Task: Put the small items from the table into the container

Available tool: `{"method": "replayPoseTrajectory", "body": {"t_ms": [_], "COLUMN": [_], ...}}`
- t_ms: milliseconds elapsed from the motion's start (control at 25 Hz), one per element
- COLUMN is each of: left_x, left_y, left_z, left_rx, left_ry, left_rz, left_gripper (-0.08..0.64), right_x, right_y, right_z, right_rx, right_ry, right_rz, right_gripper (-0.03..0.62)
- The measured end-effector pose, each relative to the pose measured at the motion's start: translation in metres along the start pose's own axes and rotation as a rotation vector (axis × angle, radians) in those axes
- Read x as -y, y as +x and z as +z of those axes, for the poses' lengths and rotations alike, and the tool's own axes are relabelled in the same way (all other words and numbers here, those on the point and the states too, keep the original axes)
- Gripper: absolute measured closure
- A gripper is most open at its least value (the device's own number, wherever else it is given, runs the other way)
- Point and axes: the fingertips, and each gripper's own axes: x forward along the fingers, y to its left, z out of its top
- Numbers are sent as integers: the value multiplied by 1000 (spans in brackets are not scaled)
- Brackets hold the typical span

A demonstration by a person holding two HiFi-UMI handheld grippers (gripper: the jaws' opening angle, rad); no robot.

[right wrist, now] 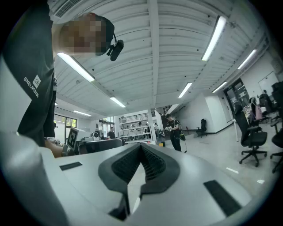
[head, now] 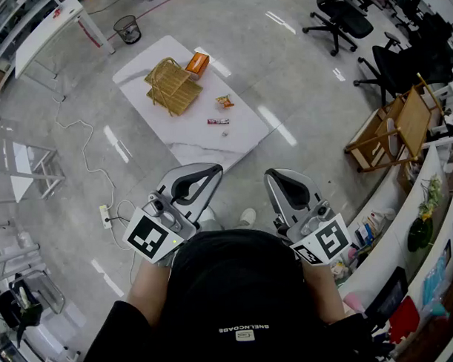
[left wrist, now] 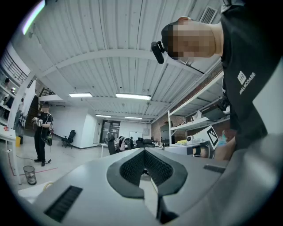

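Observation:
A low white table [head: 203, 144] stands well ahead of me on the floor. It bears a wicker basket [head: 171, 86], an orange packet [head: 197, 63], a small snack packet [head: 224, 102], a dark wrapped bar [head: 218, 121] and a tiny item [head: 225, 132]. Both grippers are held level close to my body, far short of the table. My left gripper [head: 210, 170] is shut with nothing in it, its pads meeting at the tip [left wrist: 143, 152]. The right gripper [head: 274, 176] is likewise shut and empty [right wrist: 141, 148].
A waste bin [head: 127, 28] and a white desk [head: 50, 27] lie beyond the table. Office chairs [head: 339, 20] and a wooden chair [head: 392, 130] stand to the right. A power strip [head: 104, 216] with a cable lies on the floor left. Another person [right wrist: 174, 130] stands in the distance.

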Motion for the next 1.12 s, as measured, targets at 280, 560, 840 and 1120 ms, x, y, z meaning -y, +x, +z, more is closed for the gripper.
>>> {"method": "replayPoseTrajectory", "body": {"t_ms": [280,560,840,1120], "left_x": [6,3,-18,-52], "left_y": [-1,-13,-36,-76], "left_z": [-2,-1,-8,-13], "left_rx": [-54,-18,-20,-18], "left_ry": [5,-34,-24,-20], "left_rz": [-4,-16,0,17], "left_gripper": [557,557,557,557], "right_x": [-6,-15,-20,-43], "right_y": [-1,5,24,59], "right_z": [-1,-8,-13,-26], "right_rx": [0,-9,-1,-34], "right_ry": [6,14,42,2], "right_rz": [1,-4,-55,-91], "right_gripper": [583,583,583,583]}}
